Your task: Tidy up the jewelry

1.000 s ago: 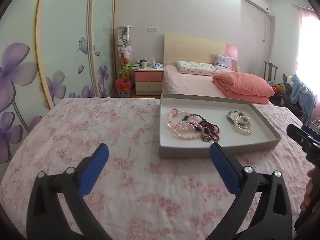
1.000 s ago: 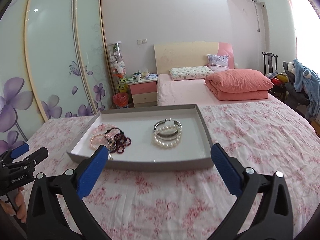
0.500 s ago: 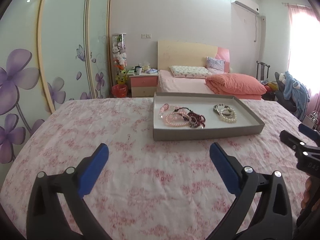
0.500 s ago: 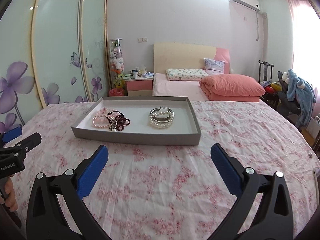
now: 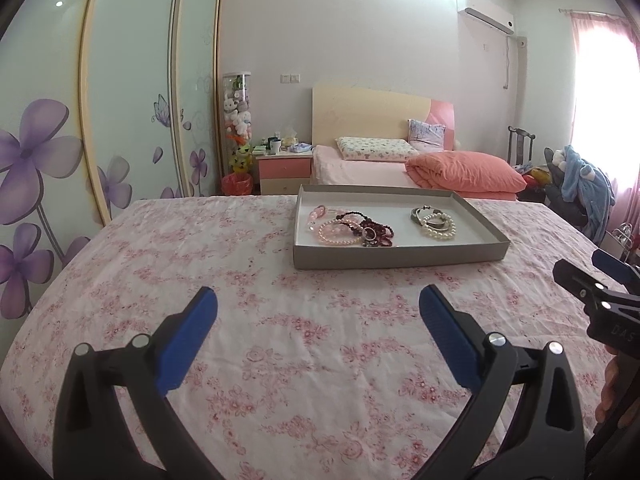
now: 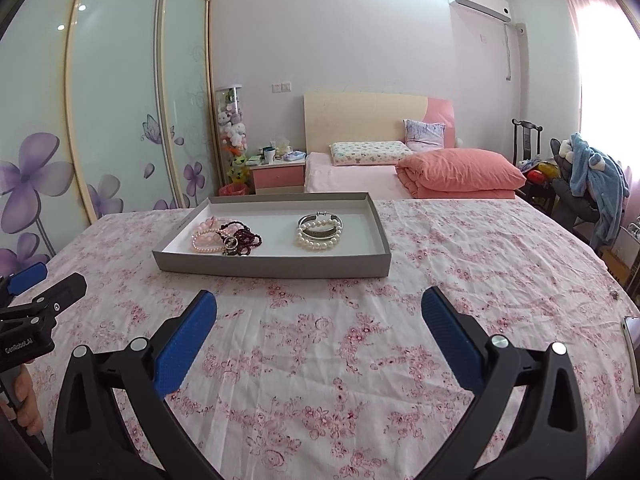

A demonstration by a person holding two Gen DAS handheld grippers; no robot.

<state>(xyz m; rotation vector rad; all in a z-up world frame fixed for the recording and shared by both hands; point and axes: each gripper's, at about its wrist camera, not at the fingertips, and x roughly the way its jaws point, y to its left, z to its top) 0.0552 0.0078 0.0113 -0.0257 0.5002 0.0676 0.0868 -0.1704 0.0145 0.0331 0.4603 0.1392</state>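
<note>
Lying on the pink flowered bedspread: a grey tray, taken here as the landmark. Resting inside the tray, toward its left end, a tangle of pink bead bracelets touching dark red bead bracelets. Sitting toward the tray's right half, apart from that tangle, a white pearl bracelet together with a silver bangle.

Hovering in front of the tray, well apart from it: the left gripper, blue pads spread wide, holding nothing. Hovering likewise before the tray: the right gripper, fingers also spread wide and gripping nothing. Standing beyond the tray, a second bed carrying a folded coral quilt.
</note>
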